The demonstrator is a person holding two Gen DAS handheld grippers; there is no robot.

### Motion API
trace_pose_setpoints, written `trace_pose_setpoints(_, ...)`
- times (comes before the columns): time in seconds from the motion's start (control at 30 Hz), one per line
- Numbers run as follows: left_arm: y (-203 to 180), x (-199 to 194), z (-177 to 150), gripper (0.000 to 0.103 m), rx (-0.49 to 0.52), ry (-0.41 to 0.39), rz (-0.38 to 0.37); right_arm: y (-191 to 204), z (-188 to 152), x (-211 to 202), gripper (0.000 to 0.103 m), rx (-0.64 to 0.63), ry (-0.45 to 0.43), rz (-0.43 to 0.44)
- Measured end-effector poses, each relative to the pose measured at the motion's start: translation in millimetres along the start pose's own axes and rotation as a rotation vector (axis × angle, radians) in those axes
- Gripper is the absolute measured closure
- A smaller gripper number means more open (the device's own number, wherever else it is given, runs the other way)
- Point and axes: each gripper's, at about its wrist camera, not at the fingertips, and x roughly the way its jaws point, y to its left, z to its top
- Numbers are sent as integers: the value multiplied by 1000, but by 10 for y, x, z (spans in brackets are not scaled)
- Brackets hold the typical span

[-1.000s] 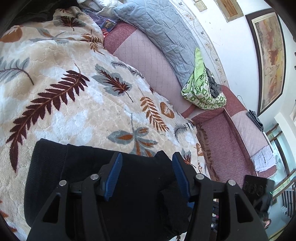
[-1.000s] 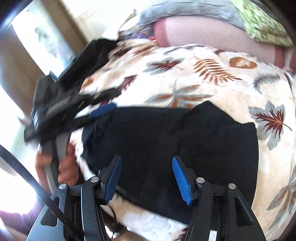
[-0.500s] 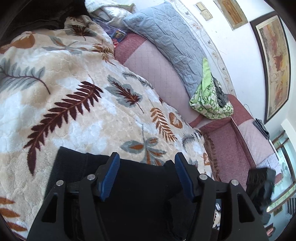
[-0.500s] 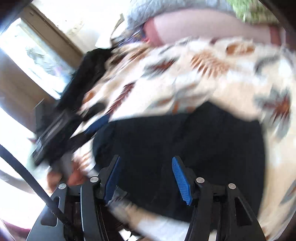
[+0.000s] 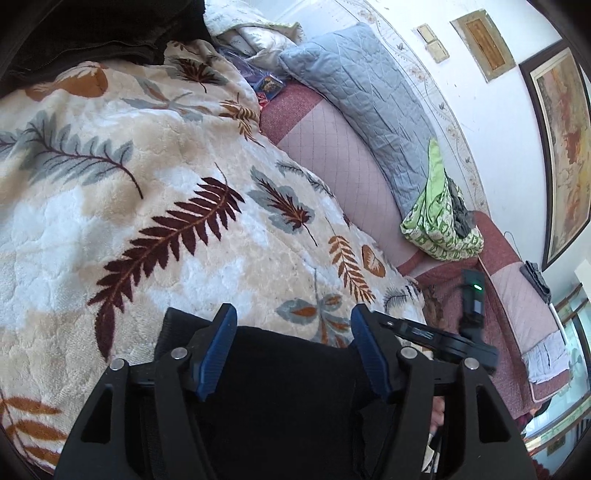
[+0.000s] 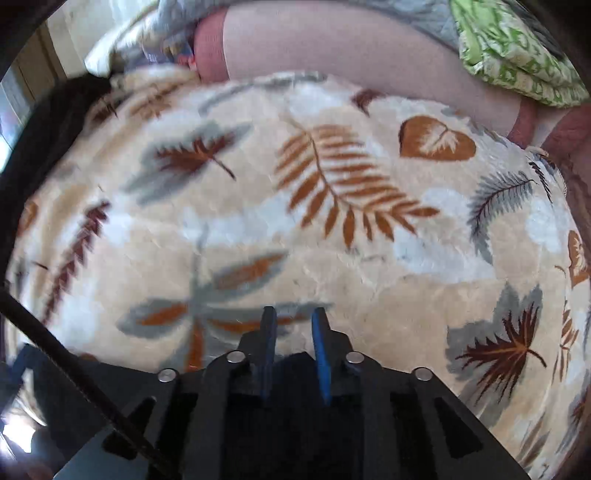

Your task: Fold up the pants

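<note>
The black pants [image 5: 288, 391] lie folded on the leaf-print blanket [image 5: 129, 206], low in the left wrist view. My left gripper [image 5: 291, 325] is open, its blue pads spread over the pants' far edge, holding nothing. My right gripper [image 6: 293, 325] has its blue pads narrowed to a small gap, with dark fabric of the pants [image 6: 295, 363] between them near their base. The right gripper's body also shows in the left wrist view [image 5: 436, 338] at the pants' right side. Most of the pants are hidden under the grippers.
A pink sofa back [image 5: 332, 147] runs behind the blanket with a grey quilted cushion [image 5: 369, 96] and a green patterned cloth [image 5: 439, 221] on it. A dark garment [image 5: 92, 33] lies at the blanket's far left corner. The blanket [image 6: 332, 206] spreads ahead of the right gripper.
My right gripper closed from wide open to nearly shut and dropped low to the pants' edge. My left gripper pulled back toward the near edge, staying open.
</note>
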Motion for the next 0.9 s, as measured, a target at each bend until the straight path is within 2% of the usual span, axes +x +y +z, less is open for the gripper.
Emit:
trace_pose_setpoints(0.1, 24, 21, -1, 38, -11, 10, 7, -15, -181, -324, 63, 2, -43, 46)
trace_pose_setpoints(0.3, -41, 0, -54, 38, 8, 5, 13, -126, -1066, -875, 62, 1, -101, 127)
trace_pose_setpoints(0.43, -30, -223, -54, 38, 2, -54, 13, -207, -1576, -956, 62, 39, -89, 235)
trace_pose_setpoints(0.5, -16, -351, -46, 38, 11, -87, 36, -169, -1751, -925, 62, 25, -71, 341)
trace_pose_setpoints(0.63, 101, -652, -88, 37, 33, -138, 131, -56, -1864, -675, 61, 16, -17, 416)
trace_pose_setpoints(0.67, 153, -707, -105, 37, 28, -135, 146, -23, -1877, -578, 61, 16, 10, 413)
trace_pose_setpoints(0.7, 206, -737, -120, 37, 22, -132, 155, -1, -1881, -559, 60, 13, 2, 407)
trace_pose_setpoints(0.73, 271, -783, -147, 37, 13, -125, 167, 13, -1847, -577, 56, -4, 0, 410)
trace_pose_setpoints(0.8, 419, -872, -233, 35, -16, -110, 190, 59, -1802, -685, 56, -38, -11, 415)
trace_pose_setpoints(0.87, 534, -899, -321, 32, -50, -89, 186, 126, -1739, -877, 56, -80, -52, 443)
trace_pose_setpoints(0.9, 591, -887, -372, 32, -71, -66, 172, 190, -1685, -974, 52, -110, -70, 450)
